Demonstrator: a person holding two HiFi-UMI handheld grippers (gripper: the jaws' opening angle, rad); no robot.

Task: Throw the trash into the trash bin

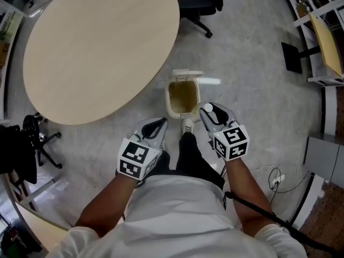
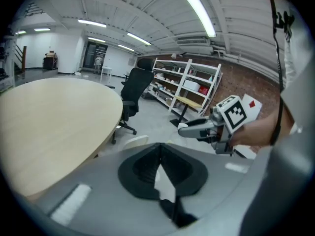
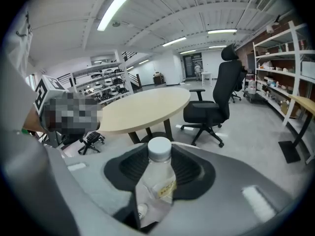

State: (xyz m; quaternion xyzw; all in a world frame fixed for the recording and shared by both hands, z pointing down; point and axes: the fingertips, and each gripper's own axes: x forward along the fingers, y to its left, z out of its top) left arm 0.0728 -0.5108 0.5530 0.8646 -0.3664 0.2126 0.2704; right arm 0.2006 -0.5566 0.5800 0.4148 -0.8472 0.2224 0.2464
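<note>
One clear plastic bottle with a white cap (image 3: 158, 178) is clamped between the fingers (image 3: 191, 168) of the right gripper (image 3: 160, 152), cap forward, presumably so that it can be dropped straight out. Just ahead and below, the cream open-lidded trash bin (image 1: 172, 112) is set on the floor, and nothing is seen in the way. The left gripper (image 2: 160, 146) is closed on nothing alongside. A round beige tabletop (image 1: 97, 47) is seen beyond it.

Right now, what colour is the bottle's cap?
White; the cap of the bottle shows best in the right gripper view.

readable text: none | label on bottle (image 3: 156, 181): print too blurred
</note>
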